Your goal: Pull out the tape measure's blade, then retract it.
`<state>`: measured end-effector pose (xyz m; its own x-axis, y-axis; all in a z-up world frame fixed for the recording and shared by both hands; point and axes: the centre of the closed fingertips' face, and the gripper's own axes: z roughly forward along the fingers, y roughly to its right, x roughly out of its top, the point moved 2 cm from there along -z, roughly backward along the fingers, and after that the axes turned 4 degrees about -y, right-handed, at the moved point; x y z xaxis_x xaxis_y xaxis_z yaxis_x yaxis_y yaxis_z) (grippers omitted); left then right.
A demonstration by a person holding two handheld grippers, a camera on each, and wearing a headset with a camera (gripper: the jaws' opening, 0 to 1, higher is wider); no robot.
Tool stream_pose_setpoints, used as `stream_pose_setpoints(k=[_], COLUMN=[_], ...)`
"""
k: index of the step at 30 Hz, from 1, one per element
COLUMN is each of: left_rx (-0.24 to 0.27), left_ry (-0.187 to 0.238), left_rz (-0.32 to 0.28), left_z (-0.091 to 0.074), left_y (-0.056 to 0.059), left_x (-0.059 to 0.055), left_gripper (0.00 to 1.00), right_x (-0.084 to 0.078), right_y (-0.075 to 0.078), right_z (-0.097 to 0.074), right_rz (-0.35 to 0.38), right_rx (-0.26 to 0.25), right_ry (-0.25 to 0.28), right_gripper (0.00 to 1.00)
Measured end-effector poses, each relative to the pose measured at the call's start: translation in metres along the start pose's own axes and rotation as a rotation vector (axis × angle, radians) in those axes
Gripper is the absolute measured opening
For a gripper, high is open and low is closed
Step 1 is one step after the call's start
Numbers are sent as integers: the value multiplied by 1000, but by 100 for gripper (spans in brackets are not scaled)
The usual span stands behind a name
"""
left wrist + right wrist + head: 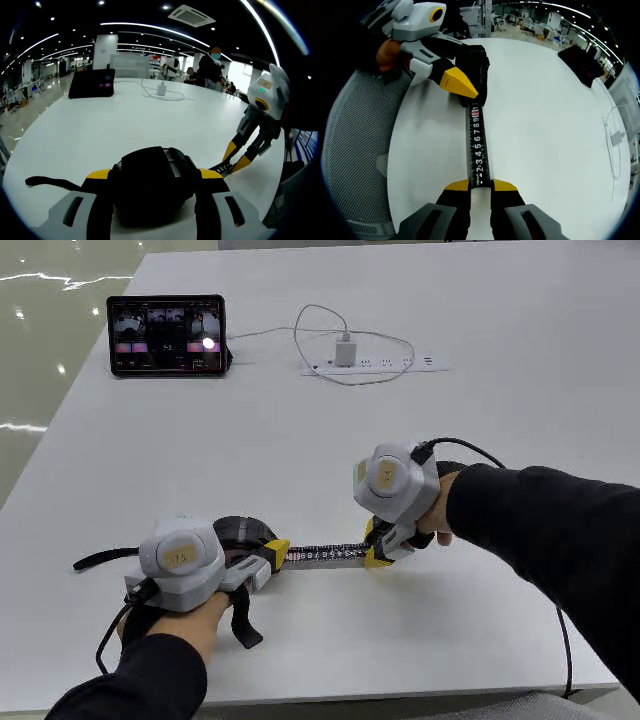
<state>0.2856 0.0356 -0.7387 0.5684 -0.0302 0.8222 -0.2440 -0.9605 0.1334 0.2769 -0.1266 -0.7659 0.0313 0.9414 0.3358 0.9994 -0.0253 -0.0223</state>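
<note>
Both grippers are closed on the work. On the left gripper, 2 yellow-tipped jaws clamp the black round-bodied tape measure case, which rests on the white tabletop near the person's edge. The right gripper pinches the tip of the dark numbered metal blade. A short length of blade lies straight between them, showing digits 2 to 9. Farther back are a black tablet and a white power strip.

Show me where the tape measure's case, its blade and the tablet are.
tape measure case (150,182), left gripper view, middle of its black body.
blade (476,145), right gripper view, numbered face mid-length.
tablet (167,335), head view, centre of the screen.
</note>
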Motion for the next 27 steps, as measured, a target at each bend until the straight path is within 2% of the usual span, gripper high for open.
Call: stream_pose_setpoints(k=[27], left_rx=[-2], left_ry=[4], left_rz=[-13], left_z=[-1], left_y=[-1], left_x=[1], left_gripper=[61], right_x=[11], right_y=[0], right_z=[4], right_rz=[10], right_rx=[-4], right_ry=[12], right_gripper=[11])
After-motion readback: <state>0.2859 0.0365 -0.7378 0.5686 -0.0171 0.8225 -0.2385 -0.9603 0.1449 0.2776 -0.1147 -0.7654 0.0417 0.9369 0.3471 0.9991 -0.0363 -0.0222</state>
